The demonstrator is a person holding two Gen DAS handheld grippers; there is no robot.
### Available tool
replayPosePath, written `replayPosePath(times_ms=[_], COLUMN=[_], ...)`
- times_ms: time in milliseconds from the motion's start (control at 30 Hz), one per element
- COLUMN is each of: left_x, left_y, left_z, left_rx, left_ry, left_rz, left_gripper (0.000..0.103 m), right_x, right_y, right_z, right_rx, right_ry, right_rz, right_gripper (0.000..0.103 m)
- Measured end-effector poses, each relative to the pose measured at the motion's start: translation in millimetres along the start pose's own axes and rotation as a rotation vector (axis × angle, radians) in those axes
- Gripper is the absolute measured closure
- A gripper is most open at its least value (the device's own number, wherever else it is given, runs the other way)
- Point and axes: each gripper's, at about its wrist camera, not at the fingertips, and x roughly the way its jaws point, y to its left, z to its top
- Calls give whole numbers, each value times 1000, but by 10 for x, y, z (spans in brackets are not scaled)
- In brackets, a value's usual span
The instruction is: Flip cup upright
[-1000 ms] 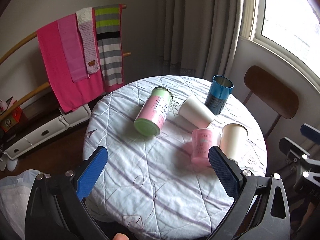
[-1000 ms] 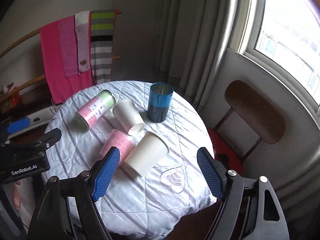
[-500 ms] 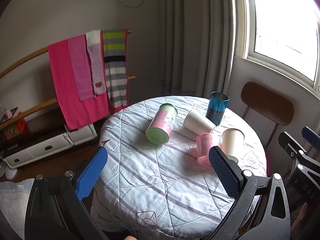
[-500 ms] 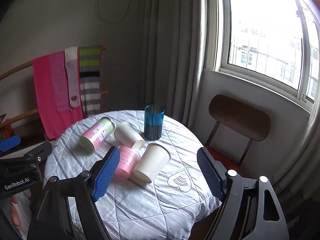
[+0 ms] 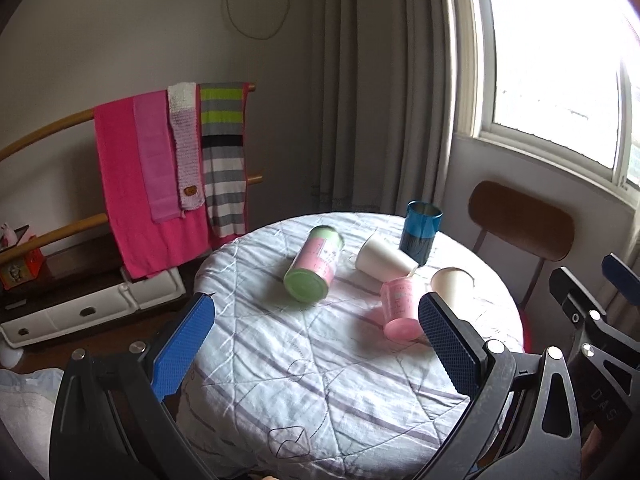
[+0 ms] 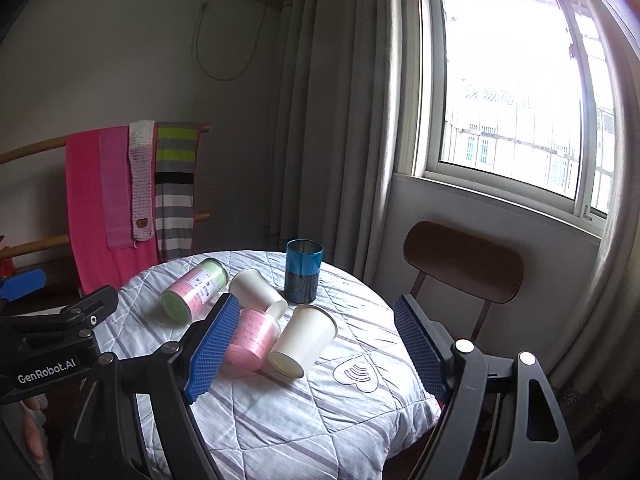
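Several cups sit on a round table (image 5: 320, 380) with a striped cloth. A blue cup (image 5: 420, 232) (image 6: 303, 276) stands upright at the back. A pink-and-green can (image 5: 314, 270) (image 6: 194, 290), a white paper cup (image 5: 384, 258) (image 6: 258, 292), a pink cup (image 5: 400, 308) (image 6: 252, 338) and a second white cup (image 5: 452, 282) (image 6: 304, 340) lie on their sides. My left gripper (image 5: 316, 344) and my right gripper (image 6: 318, 346) are both open and empty, held back from the table's near edge.
A brown chair (image 6: 464, 268) stands right of the table under the window. A rack with pink and striped cloths (image 5: 168, 168) stands behind left. Curtains hang behind the table. A white low cabinet (image 5: 92, 308) sits on the floor at left.
Both grippers have pulled back and tilted up from the table; the cups look smaller and more of the wall and window shows. No cup has moved.
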Motion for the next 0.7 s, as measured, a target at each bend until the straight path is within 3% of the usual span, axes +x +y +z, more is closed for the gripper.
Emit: replayPosePath(times_ms=[500,700], left_x=[-28,-28], left_y=[-44,-48], left_z=[-2,1], left_rx=[23,32], left_ry=[-2,-8], left_rz=[0,7], left_gripper=[0,0], right_x=[-85,-52], right_y=[-38,-29], right_z=[-27,-25], right_rx=[14,8], right_ry=[-69,-53], right_rz=[-17,-10], right_gripper=[22,22])
